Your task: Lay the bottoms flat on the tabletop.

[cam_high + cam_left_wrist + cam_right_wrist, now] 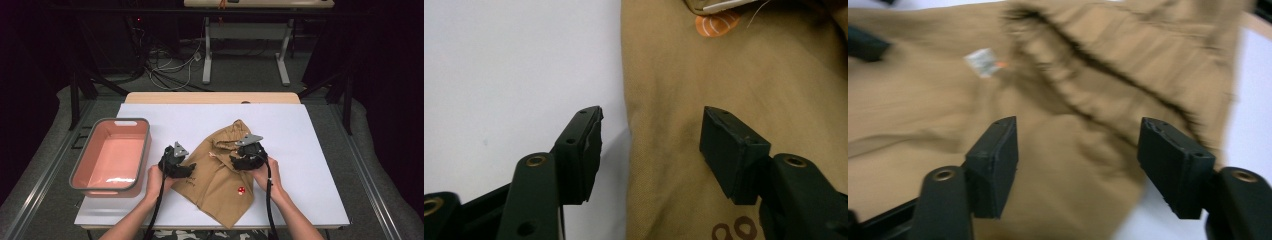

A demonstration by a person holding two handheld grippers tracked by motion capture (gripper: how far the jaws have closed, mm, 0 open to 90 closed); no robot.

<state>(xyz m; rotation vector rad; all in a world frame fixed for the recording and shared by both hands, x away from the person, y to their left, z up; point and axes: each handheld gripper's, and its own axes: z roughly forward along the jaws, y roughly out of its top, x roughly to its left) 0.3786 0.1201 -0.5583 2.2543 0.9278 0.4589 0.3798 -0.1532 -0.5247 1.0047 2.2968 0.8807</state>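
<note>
A tan cloth garment (pixel 220 175) lies crumpled on the white table cover (pixel 300 130), with a small red mushroom patch (pixel 241 190) near its front. My left gripper (pixel 189 168) is at the garment's left edge. In the left gripper view its jaws (pixel 651 117) stand open over that edge, one over the white cover and one over the cloth (pixel 734 75), gripping nothing. My right gripper (pixel 236 160) hovers over the gathered upper part. Its jaws (pixel 1078 127) are open above the cloth (pixel 923 115), beside a small white label (pixel 982 62).
A pink tray with a grey rim (pixel 145 145) stands empty at the left of the table. An orange patch (pixel 718 22) marks the cloth ahead of the left gripper. Beyond the table's far edge stand another table's legs (pixel 207 60) and floor cables (pixel 170 65).
</note>
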